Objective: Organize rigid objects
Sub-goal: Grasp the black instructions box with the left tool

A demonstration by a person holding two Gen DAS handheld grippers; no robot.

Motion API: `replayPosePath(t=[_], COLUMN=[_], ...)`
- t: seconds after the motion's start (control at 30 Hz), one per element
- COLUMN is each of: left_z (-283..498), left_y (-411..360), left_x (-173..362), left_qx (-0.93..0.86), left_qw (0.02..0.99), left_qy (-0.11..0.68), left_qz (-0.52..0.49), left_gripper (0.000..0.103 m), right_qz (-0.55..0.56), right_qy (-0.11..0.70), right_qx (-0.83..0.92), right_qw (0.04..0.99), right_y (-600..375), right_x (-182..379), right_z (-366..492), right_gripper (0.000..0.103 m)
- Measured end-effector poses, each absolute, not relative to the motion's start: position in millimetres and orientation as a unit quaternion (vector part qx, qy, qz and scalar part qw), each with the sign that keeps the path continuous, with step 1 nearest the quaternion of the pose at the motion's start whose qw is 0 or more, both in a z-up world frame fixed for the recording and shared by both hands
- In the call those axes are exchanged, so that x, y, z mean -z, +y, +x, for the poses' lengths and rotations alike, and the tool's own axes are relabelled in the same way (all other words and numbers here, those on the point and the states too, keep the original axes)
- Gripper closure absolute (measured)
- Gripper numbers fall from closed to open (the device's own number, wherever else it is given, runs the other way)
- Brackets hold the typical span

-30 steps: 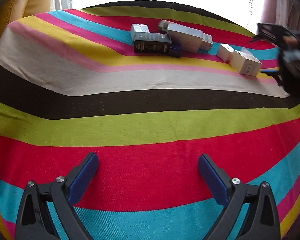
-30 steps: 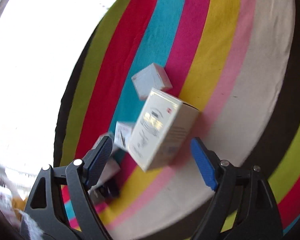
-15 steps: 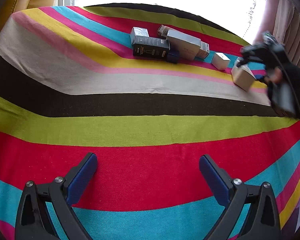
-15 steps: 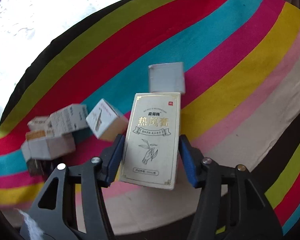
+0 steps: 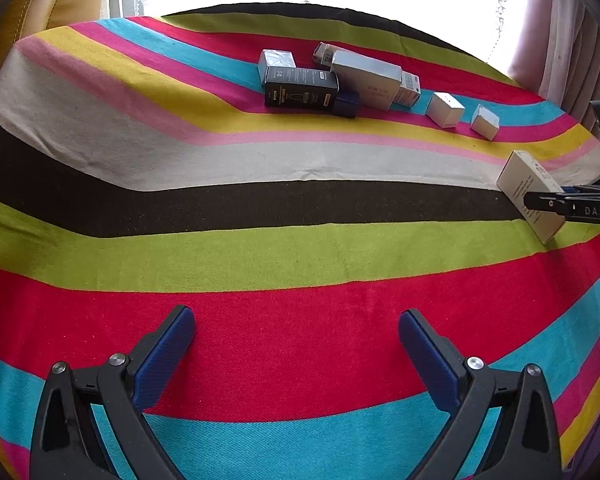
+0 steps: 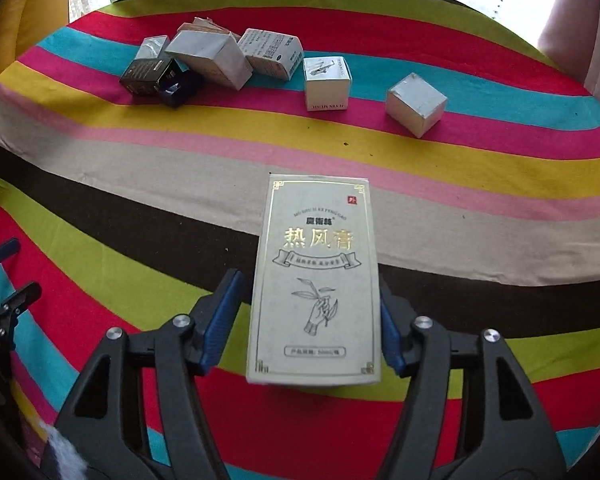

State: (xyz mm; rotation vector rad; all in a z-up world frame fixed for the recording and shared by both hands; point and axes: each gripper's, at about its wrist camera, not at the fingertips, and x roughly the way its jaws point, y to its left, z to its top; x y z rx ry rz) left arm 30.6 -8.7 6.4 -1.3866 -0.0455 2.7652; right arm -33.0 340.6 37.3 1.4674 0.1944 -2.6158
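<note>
While the left gripper (image 5: 296, 344) hangs open over the striped cloth (image 5: 260, 252), the right gripper (image 6: 312, 320) clamps a cream carton (image 6: 316, 280), seemingly lifted clear.

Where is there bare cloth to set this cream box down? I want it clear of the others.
The near half of the striped cloth is bare, from the beige stripe to the left gripper. The far left is free too. The boxes cluster far centre, two small cubes at its right. The right gripper holds the cream box.
</note>
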Motion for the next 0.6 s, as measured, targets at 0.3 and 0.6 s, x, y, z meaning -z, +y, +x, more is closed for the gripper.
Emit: replayPosePath(t=[0.3, 0.6], left_z=[8, -118], left_y=[-10, -34], left_x=[-8, -24], left_qx=[-0.881, -0.848], left_qw=[0.01, -0.095], left_qy=[-0.026, -0.284], left_qz=[-0.472, -0.438], left_gripper=[0.0, 0.0], right_qz=[0.441, 0.429], right_qy=[0.078, 0.046], right_qx=[0.893, 0.901], right_qw=[0.047, 0.049], right_y=[330, 337], right_x=[-17, -13], right_z=[-35, -35], right_gripper=[0.048, 0.048])
